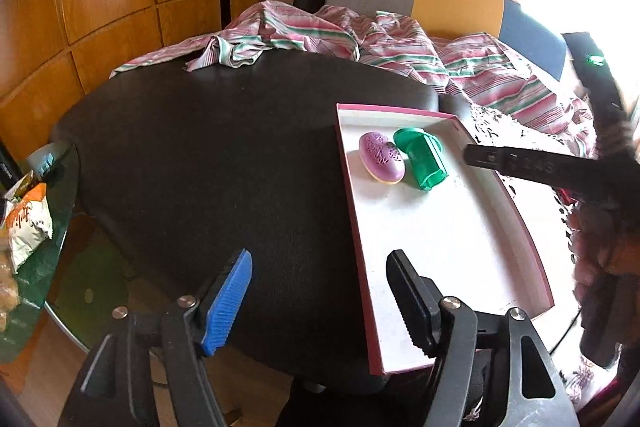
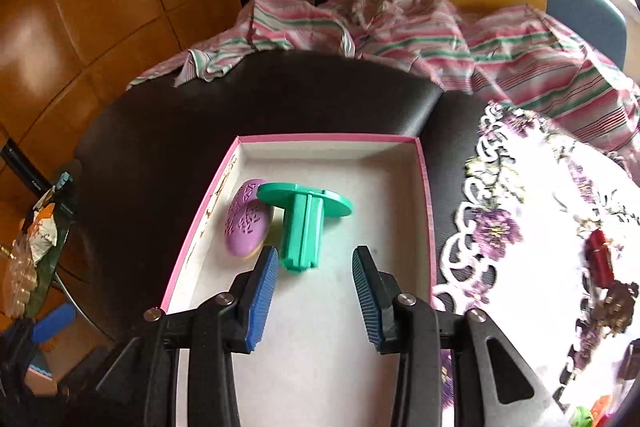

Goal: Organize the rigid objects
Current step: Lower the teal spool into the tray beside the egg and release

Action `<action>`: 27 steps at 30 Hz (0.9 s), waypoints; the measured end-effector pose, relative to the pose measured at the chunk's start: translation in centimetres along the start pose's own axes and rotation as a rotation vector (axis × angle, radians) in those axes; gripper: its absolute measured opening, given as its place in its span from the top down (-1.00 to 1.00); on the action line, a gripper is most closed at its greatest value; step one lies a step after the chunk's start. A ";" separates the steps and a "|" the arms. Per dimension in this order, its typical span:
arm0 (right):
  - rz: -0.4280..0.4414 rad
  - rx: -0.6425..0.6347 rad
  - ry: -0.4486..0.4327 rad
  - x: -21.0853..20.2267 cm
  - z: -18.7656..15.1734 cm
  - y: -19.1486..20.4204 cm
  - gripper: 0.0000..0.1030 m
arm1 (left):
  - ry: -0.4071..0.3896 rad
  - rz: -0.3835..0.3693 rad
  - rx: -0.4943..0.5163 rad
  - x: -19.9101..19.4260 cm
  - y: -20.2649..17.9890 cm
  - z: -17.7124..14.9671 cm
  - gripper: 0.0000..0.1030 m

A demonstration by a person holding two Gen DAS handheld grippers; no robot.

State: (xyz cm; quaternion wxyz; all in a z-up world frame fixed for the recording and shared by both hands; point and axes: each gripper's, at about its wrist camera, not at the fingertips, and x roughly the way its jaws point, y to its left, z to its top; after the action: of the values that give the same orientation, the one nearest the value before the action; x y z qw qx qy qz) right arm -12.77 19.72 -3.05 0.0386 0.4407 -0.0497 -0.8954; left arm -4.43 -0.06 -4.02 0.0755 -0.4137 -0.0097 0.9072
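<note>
From the left wrist view, the left gripper (image 1: 320, 303) has its jaws wide apart with nothing in them. One jaw hangs over the black desk (image 1: 200, 155), the other over the near end of the box (image 1: 440, 239). Far ahead of the jaws, in the box, the purple egg (image 1: 381, 163) and the green piece (image 1: 422, 159) lie side by side.

From the right wrist view, the right gripper (image 2: 316, 291) has its jaws apart and grips nothing. The green piece (image 2: 302, 227) lies just ahead of the jaws, closer to the left one, apart from both. The purple egg (image 2: 246, 221) sits just past the left jaw.
</note>
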 end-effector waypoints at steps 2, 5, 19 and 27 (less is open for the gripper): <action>-0.006 -0.007 -0.019 -1.3 -0.5 -0.4 0.25 | -0.006 -0.001 0.007 -0.3 -0.2 0.1 -0.37; -0.020 -0.010 -0.043 -2.7 -1.2 -0.9 0.25 | -0.009 -0.005 0.019 -0.6 -0.7 0.1 -0.38; -0.112 0.066 -0.083 -8.0 -5.3 -7.0 0.25 | -0.015 -0.020 0.083 -1.4 -3.2 0.1 -0.39; -0.219 0.185 -0.116 -11.9 -7.3 -13.5 0.25 | -0.012 -0.039 0.119 -1.4 -4.8 0.3 -0.39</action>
State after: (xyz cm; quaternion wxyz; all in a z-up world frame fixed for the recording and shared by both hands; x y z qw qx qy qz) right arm -0.08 34.01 0.24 -0.1031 0.3927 -0.0859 -0.9098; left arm -3.09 4.49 -2.41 0.1176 -0.4028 0.0358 0.9070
